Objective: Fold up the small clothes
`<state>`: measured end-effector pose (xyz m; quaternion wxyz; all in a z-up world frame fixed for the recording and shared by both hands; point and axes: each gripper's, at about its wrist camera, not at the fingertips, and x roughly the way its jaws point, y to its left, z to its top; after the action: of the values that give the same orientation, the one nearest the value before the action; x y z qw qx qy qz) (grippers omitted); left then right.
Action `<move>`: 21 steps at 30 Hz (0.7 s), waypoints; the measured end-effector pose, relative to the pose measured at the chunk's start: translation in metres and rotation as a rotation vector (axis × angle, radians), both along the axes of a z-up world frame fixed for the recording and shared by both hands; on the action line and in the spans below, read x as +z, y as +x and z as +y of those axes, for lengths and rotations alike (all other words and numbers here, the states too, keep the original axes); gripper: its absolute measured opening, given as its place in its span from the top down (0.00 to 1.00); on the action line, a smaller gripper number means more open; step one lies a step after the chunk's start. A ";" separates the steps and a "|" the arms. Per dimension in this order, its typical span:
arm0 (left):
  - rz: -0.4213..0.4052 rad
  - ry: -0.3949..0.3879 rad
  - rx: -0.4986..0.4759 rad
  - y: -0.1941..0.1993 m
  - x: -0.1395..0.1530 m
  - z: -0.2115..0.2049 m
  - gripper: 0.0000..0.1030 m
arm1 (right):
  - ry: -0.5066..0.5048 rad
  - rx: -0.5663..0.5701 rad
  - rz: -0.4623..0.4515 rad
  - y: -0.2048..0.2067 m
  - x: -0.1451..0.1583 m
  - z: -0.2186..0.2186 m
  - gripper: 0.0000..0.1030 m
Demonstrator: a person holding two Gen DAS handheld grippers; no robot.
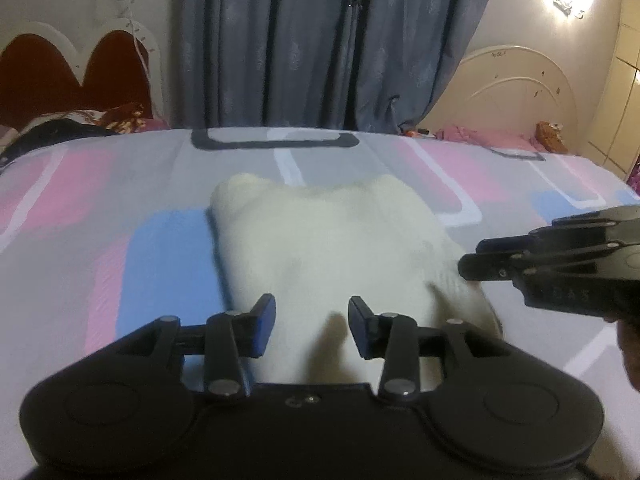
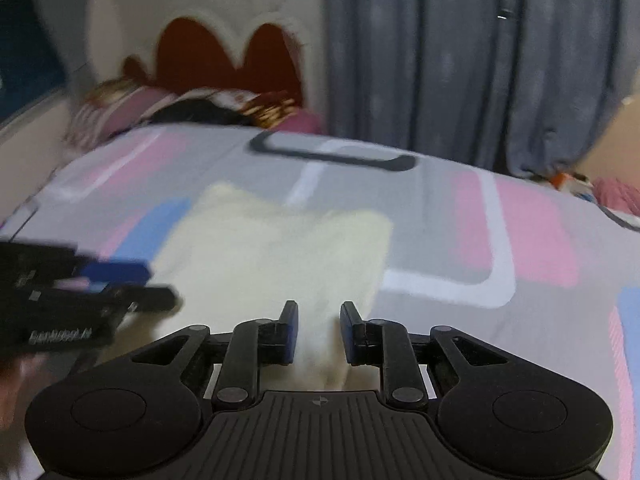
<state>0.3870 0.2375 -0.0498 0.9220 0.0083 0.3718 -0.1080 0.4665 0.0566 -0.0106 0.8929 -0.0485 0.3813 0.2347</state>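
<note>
Though blurred, cream garment (image 1: 320,236) folded flat.

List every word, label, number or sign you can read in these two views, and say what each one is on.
No text reads clearly.
Raised lettering on the side of the right gripper, left wrist view: too faint to read.
White lettering on the side of the left gripper, right wrist view: too blurred to read.
Sheet, garment, curtain: patterns only, no text.
</note>
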 end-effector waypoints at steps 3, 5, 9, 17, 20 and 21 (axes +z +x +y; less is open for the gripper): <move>0.002 0.022 0.059 -0.024 -0.010 0.003 0.59 | -0.032 0.045 0.008 -0.023 -0.008 0.012 0.79; 0.020 0.009 0.115 -0.040 -0.016 0.010 0.59 | -0.064 0.075 0.013 -0.037 -0.019 0.021 0.79; 0.059 -0.002 0.133 -0.052 -0.028 0.011 0.58 | -0.109 0.069 0.093 -0.043 -0.048 0.022 0.79; 0.055 0.034 0.182 -0.055 -0.032 0.003 0.51 | -0.113 -0.053 0.120 -0.042 -0.058 -0.012 0.79; 0.063 0.061 0.204 -0.059 -0.025 -0.001 0.50 | -0.092 -0.060 0.113 -0.045 -0.055 -0.012 0.79; 0.063 0.064 0.207 -0.062 -0.020 -0.003 0.49 | -0.063 -0.076 0.116 -0.047 -0.050 -0.016 0.79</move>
<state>0.3248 0.2349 -0.0700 0.9152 -0.0043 0.4029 -0.0006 0.4191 0.0408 -0.0610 0.8757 -0.0484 0.4410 0.1908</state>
